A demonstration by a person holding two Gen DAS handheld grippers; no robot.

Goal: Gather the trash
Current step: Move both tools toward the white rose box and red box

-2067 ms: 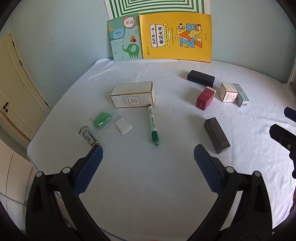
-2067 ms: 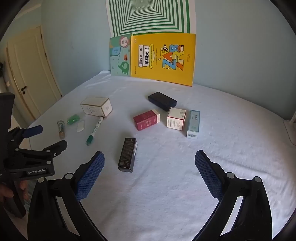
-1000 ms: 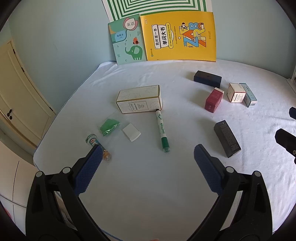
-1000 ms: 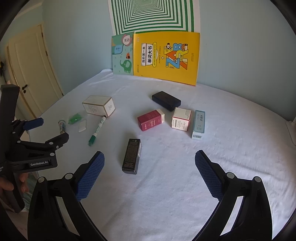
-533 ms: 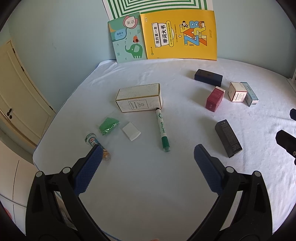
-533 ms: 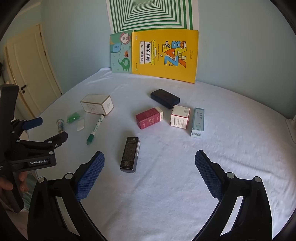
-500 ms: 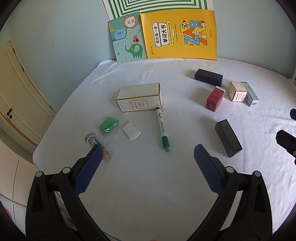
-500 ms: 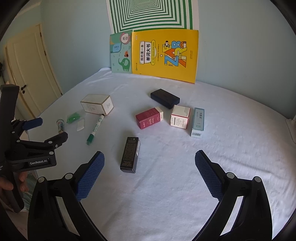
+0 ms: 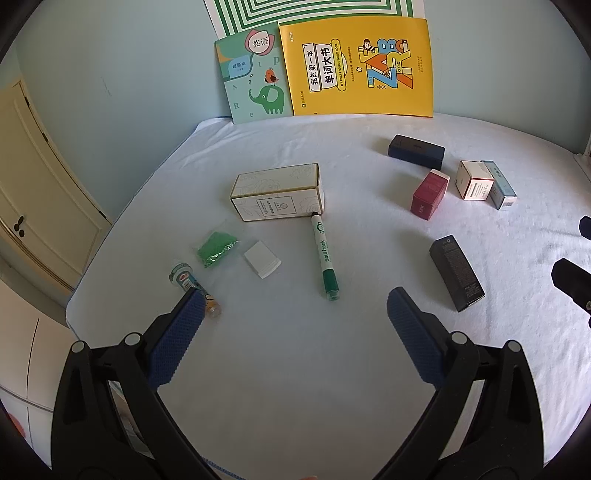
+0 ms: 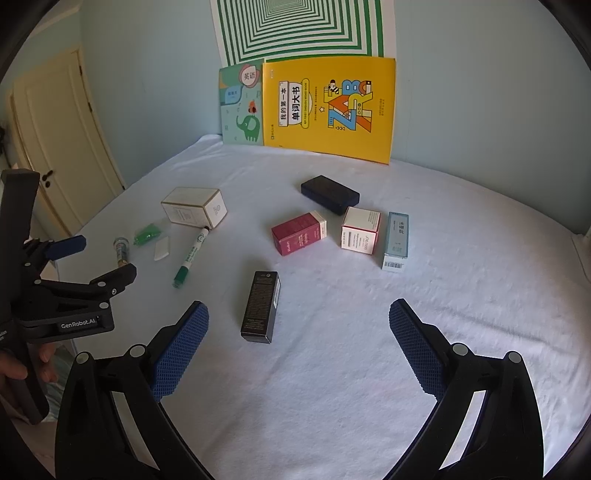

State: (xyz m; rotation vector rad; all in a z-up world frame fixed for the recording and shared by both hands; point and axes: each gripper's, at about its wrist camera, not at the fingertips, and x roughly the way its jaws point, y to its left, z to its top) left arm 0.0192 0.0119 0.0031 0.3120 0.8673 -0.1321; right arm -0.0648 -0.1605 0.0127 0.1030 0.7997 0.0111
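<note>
Boxes, six in all, lay on the white bench with one marker, one vial, one green packet and one white wrapper at the left; left gripper and right gripper hovered, jaws apart, empty.

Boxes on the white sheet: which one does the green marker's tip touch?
The cream box with gold edging, at the left of the spread. The green marker meets its front corner; the other boxes lie apart, further right.

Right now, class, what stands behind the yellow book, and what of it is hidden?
A green-and-white striped poster hangs on the wall behind the yellow book. Its lower edge is covered by the book.
</note>
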